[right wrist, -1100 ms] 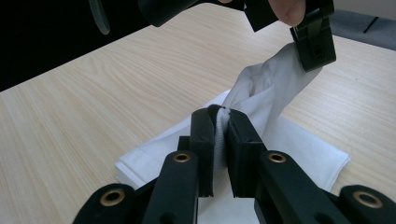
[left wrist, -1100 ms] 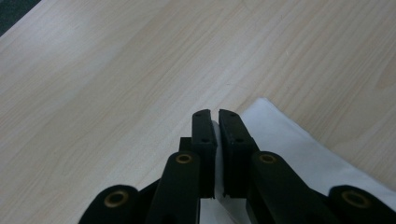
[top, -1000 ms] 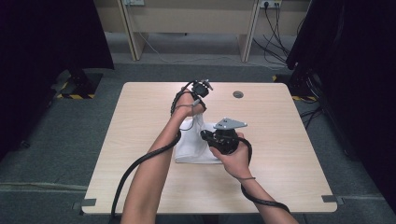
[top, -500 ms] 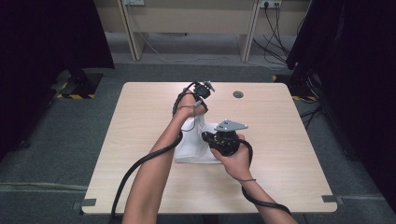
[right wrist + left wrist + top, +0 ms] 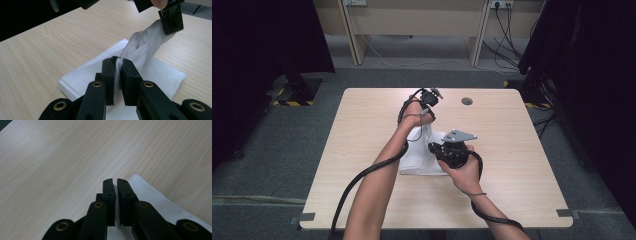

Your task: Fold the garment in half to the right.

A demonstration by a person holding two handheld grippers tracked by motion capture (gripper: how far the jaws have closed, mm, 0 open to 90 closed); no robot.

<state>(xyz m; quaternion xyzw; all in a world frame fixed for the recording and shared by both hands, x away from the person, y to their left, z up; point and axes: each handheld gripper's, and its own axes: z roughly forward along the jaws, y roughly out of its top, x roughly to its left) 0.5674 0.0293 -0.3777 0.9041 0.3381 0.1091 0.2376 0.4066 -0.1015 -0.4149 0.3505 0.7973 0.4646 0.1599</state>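
Counted on one wooden table [image 5: 362, 130]: one white cloth [image 5: 422, 160], two hand-held grippers, left gripper [image 5: 428, 107] and right gripper [image 5: 439, 149], and one round grommet [image 5: 467, 101] at 12 o'clock.

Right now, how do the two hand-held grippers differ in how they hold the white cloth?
The left hand-held gripper pinches the white folded cloth at a raised end, lifted off the light wooden table; the right hand-held gripper pinches it lower, near the folded stack. Both are shut on the cloth.
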